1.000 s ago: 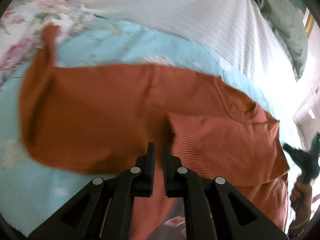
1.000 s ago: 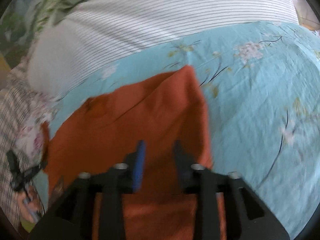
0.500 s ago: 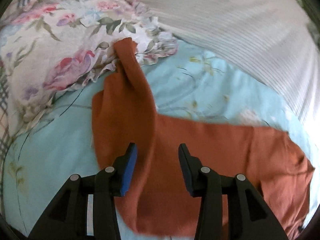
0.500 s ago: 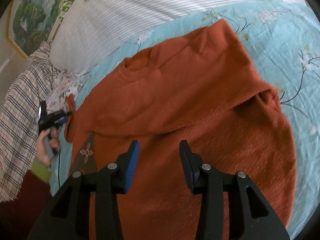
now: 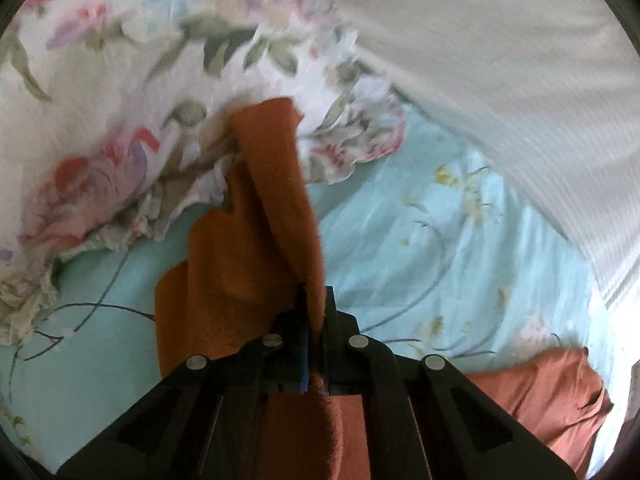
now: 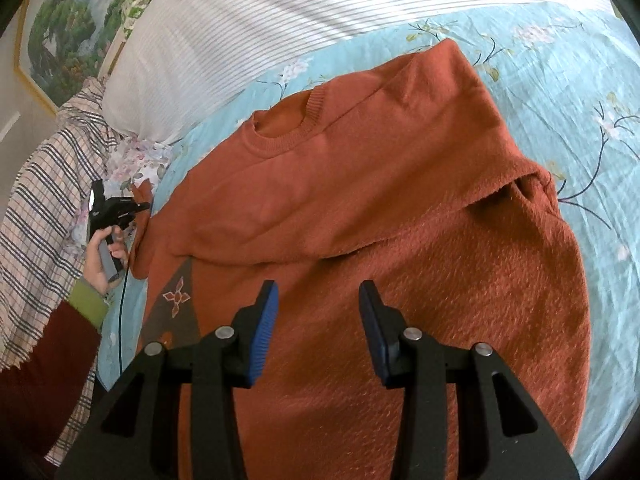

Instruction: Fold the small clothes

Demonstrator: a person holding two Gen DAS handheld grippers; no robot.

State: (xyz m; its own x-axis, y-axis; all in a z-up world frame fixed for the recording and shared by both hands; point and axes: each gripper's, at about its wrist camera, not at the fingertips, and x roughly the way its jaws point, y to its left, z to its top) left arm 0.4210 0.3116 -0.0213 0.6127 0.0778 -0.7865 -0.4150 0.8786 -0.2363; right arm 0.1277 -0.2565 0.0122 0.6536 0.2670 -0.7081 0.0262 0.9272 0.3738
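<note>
An orange sweater (image 6: 360, 200) lies spread on the light blue floral bedsheet (image 6: 560, 60), neckline towards the striped pillow, right side folded over the body. My left gripper (image 5: 314, 308) is shut on the sweater's left sleeve (image 5: 276, 200), whose cuff end lies against the floral pillow (image 5: 120, 100). In the right wrist view the left gripper (image 6: 138, 206) shows at the sweater's left edge, held by a hand. My right gripper (image 6: 318, 308) is open and empty, above the sweater's lower body.
A white striped pillow (image 6: 260, 32) lies at the head of the bed. A plaid cloth (image 6: 44, 200) lies on the left, beside the floral pillow (image 6: 136, 160). A framed landscape picture (image 6: 68, 24) hangs behind. The sheet (image 5: 440, 240) is bare to the right of the sleeve.
My left gripper moved left along the sweater to its sleeve and went from open to shut on it. My right gripper pulled back over the body and stays open.
</note>
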